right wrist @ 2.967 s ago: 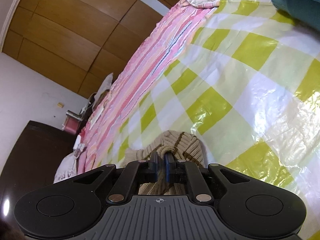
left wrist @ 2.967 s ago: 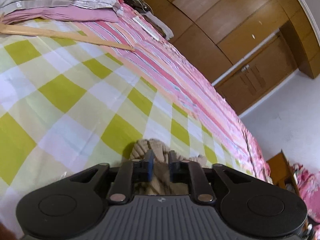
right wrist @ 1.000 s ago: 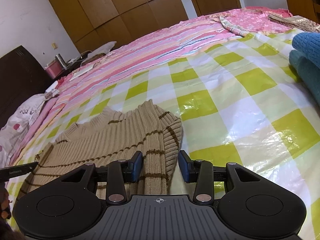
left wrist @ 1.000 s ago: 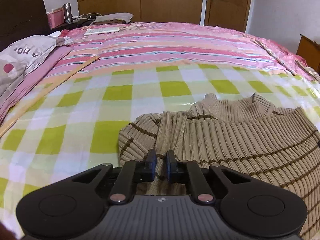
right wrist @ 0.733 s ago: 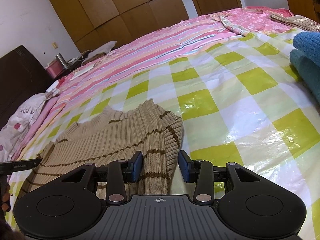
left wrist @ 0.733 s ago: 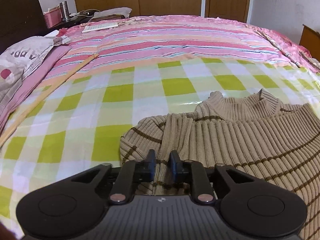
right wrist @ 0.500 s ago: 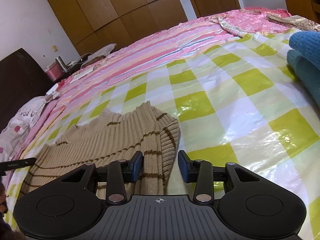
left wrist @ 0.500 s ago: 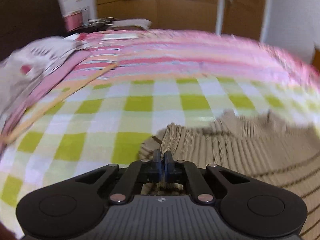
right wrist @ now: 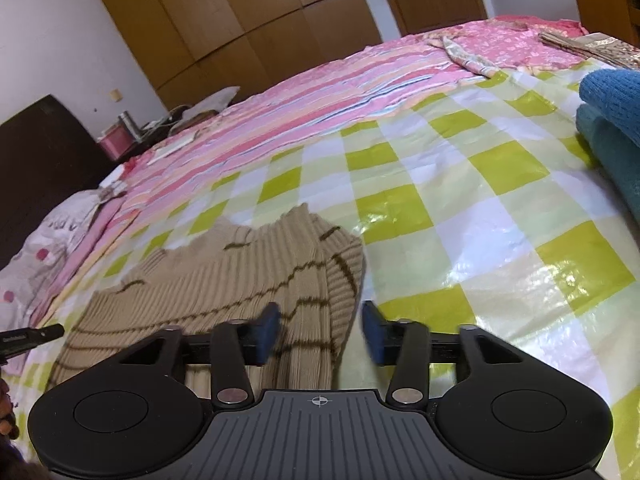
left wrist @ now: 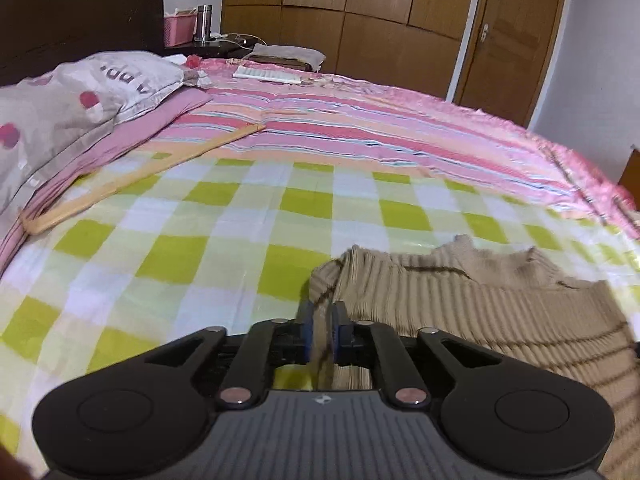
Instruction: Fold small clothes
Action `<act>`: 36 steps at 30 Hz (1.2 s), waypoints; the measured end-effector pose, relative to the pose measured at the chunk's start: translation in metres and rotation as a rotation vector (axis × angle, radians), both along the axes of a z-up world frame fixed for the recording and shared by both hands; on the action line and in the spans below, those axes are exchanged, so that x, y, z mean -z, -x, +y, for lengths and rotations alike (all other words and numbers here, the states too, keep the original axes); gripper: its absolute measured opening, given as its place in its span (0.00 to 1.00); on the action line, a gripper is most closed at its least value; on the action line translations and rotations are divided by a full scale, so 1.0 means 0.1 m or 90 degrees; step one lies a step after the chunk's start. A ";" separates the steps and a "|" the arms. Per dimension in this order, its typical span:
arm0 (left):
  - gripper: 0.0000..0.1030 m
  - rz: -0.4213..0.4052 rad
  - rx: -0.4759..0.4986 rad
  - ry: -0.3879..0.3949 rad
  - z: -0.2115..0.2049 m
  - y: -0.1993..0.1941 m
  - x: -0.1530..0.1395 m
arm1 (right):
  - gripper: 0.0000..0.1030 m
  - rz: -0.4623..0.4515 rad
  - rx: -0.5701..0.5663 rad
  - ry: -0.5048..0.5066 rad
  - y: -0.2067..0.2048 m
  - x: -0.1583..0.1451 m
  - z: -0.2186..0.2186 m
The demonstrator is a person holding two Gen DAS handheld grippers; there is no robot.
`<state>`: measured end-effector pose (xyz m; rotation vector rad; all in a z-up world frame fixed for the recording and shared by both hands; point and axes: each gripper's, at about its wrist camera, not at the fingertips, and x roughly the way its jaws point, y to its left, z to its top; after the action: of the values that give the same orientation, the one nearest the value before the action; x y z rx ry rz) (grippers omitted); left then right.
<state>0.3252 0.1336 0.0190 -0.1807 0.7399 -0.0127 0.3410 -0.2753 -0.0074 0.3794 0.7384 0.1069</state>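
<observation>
So, left hand-held gripper (left wrist: 320, 330): jaws nearly shut, pinching left edge of tan ribbed sweater (left wrist: 460, 312); rest of it runs off to right of that hand-held gripper. Sweater lies flat on checked sheet (left wrist: 168, 256) on bed, collar far side, long axis left-right between both. Right hand-held gripper (right wrist: 320, 334): jaws just been opening, right edge sits loose between them, not pinched. Left one has only grip, so guessing it leads fold.

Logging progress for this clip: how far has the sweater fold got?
Early stage. Done: the beige sweater lies spread flat on the checked sheet. In hand: the left tool pinches its left edge; the right tool, jaws just opening, straddles the right edge without gripping. Left: no body fold shows yet.
</observation>
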 end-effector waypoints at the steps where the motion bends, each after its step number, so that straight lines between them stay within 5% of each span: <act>1: 0.24 0.001 0.003 0.015 0.04 0.11 -0.02 | 0.56 0.003 -0.005 -0.005 0.03 0.01 -0.01; 7: 0.47 0.024 0.012 0.105 0.12 0.62 0.16 | 0.57 0.023 -0.039 -0.025 0.19 0.11 0.04; 11: 0.48 0.054 0.010 0.127 0.07 0.65 0.38 | 0.57 0.028 -0.044 -0.033 0.22 0.10 0.07; 13: 0.46 0.046 0.005 0.132 0.05 0.64 0.39 | 0.57 0.035 -0.054 -0.046 0.23 0.11 0.08; 15: 0.29 0.054 0.016 0.139 0.03 0.62 0.40 | 0.53 0.039 -0.061 -0.024 0.24 0.13 0.14; 18: 0.23 0.076 0.044 0.146 0.00 0.61 0.41 | 0.29 0.054 -0.071 -0.029 0.23 0.13 0.20; 21: 0.21 0.087 0.057 0.157 0.01 0.68 0.38 | 0.23 0.069 -0.074 -0.034 0.24 0.13 0.21; 28: 0.21 0.114 0.072 0.173 0.05 0.94 0.33 | 0.19 0.098 -0.101 -0.040 0.52 0.07 0.14; 36: 0.20 0.158 0.093 0.168 0.05 1.72 0.30 | 0.19 0.145 -0.134 -0.038 1.24 -0.04 0.04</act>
<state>0.1534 0.1383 -0.0109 -0.3840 0.9969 -0.2304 0.2172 -0.2714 -0.0032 0.3739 1.0007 0.2886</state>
